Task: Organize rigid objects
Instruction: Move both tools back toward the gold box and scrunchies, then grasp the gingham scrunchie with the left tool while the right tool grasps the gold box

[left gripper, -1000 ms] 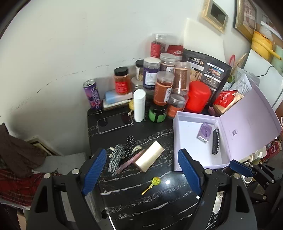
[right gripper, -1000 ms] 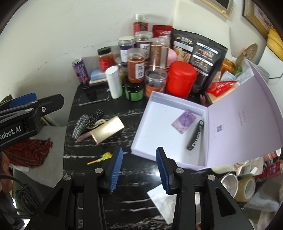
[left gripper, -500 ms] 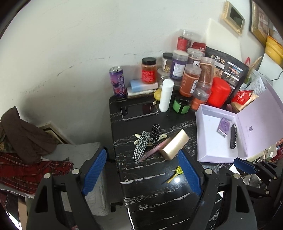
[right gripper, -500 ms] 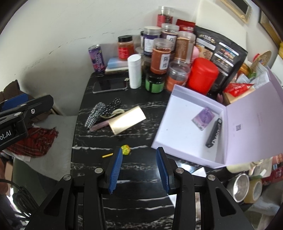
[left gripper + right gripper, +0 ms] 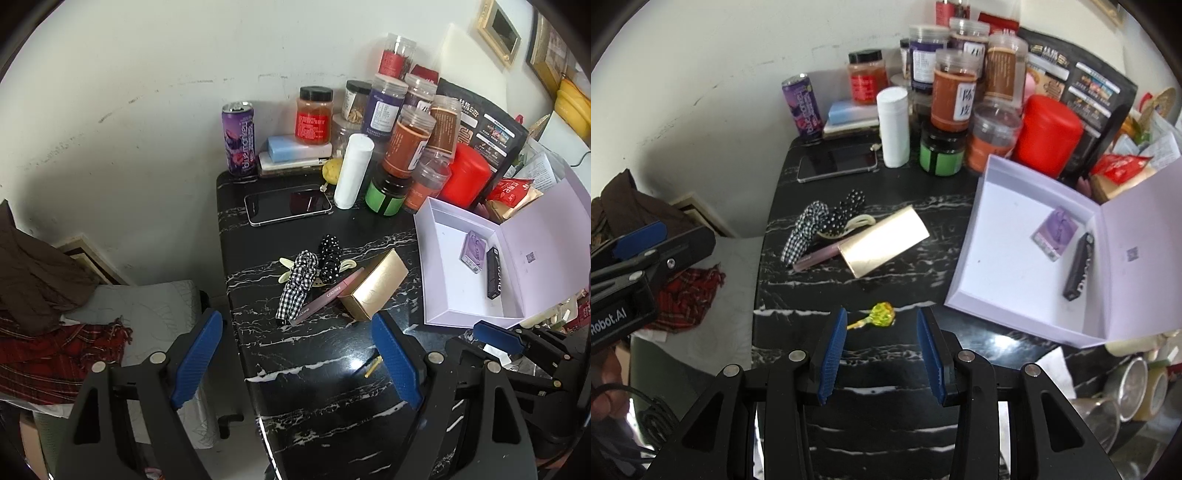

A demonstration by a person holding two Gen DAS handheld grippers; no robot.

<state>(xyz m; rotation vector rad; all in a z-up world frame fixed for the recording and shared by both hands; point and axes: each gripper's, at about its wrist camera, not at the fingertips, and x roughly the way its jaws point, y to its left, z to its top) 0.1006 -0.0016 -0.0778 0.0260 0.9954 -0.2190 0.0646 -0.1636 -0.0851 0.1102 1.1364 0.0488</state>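
Note:
A yellow lollipop lies on the black marble table, just beyond and between the tips of my right gripper, which is open and empty. In the left wrist view only its stick shows beside my left gripper's right finger. My left gripper hangs wide open and empty over the table's left edge. Further back lie a gold box, a pink tube and two patterned hair ties. An open lilac box on the right holds a purple packet and a black tube.
Several jars, a purple can, a white bottle, a red canister and a phone crowd the back by the wall. Cloths lie left of the table. Tape rolls and a metal cup sit lower right.
Both grippers have come down towards the table. The lollipop now lies at the right gripper's fingertips and is mostly behind the left gripper's right finger. Neither gripper's opening has changed.

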